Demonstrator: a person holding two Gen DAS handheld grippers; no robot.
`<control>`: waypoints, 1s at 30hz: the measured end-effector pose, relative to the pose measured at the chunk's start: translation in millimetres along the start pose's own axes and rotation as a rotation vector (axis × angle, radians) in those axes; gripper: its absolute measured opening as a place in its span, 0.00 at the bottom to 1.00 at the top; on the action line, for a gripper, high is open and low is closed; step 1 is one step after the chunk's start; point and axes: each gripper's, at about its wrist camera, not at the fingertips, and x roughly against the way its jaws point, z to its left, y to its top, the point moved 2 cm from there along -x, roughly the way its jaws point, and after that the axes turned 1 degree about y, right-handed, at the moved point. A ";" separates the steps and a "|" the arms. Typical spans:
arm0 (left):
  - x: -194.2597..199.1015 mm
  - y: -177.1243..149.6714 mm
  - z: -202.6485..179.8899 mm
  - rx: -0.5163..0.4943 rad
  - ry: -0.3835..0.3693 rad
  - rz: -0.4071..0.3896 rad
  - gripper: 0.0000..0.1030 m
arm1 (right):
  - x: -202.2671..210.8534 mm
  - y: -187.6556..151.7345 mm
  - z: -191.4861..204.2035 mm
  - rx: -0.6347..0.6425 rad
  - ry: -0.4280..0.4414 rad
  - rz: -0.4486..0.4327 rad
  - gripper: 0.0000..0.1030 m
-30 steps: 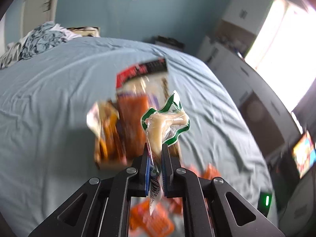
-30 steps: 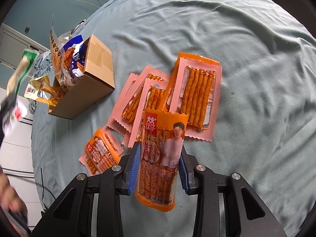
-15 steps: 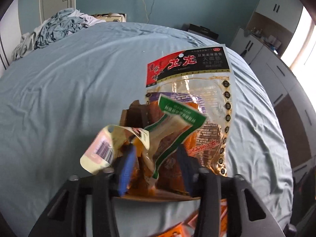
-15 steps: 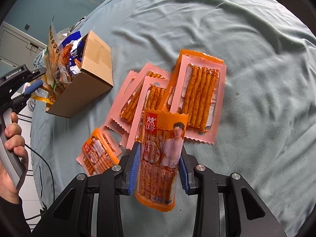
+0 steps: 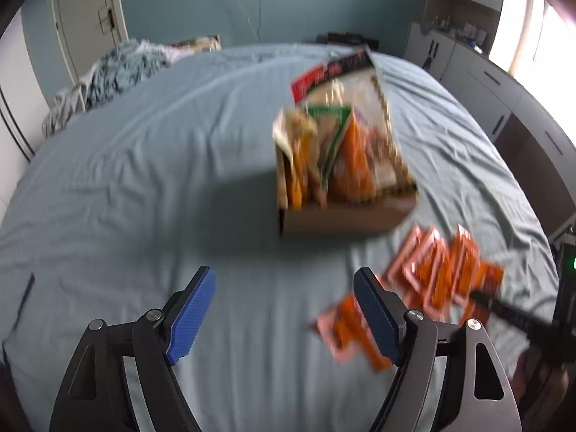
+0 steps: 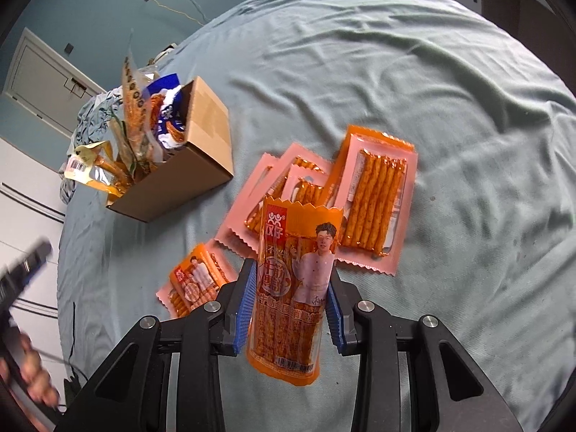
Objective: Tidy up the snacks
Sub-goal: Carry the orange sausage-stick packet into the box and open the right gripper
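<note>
A cardboard box (image 5: pixel 345 216) stuffed with upright snack packets stands on the blue bed; it also shows in the right wrist view (image 6: pixel 180 165). The green-edged packet (image 5: pixel 333 133) sits in it among the others. My left gripper (image 5: pixel 284 309) is open and empty, back from the box and above the sheet. My right gripper (image 6: pixel 289 309) is shut on an orange spicy-stick packet (image 6: pixel 293 288), held above the bed. Several pink and orange stick packets (image 6: pixel 345 194) lie flat beyond it, and they also show in the left wrist view (image 5: pixel 442 270).
A small orange packet (image 6: pixel 198 280) lies near my right gripper's left finger. Crumpled bedding (image 5: pixel 115 72) is heaped at the far left of the bed. Cabinets (image 5: pixel 486 82) line the right wall. The left wrist view is motion-blurred.
My left gripper has opened, left the green-edged packet in the box, and pulled back from it. My right gripper holds its orange packet in the same place.
</note>
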 end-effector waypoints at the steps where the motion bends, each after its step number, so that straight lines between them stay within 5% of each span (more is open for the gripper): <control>1: -2.1 -12.4 0.6 -0.006 -0.011 0.025 0.78 | 3.2 -1.4 1.4 0.002 0.003 -0.011 0.33; 7: -31.2 -45.7 -1.2 -0.041 0.016 0.133 0.77 | 20.2 9.8 37.3 0.064 0.022 -0.030 0.33; 14: -20.9 -25.2 3.7 -0.009 -0.053 0.067 0.77 | 18.7 75.7 125.7 0.185 0.059 -0.059 0.33; 21: -29.1 -24.0 15.4 0.046 -0.099 0.103 0.77 | -26.6 134.7 209.6 0.349 -0.043 -0.118 0.34; 25: -30.6 -18.7 18.2 0.064 -0.109 0.095 0.77 | -52.8 136.7 230.1 0.401 -0.134 -0.163 0.46; 30: -31.3 -16.7 22.2 0.076 -0.119 0.096 0.77 | -59.1 115.3 240.5 0.483 -0.174 -0.178 0.48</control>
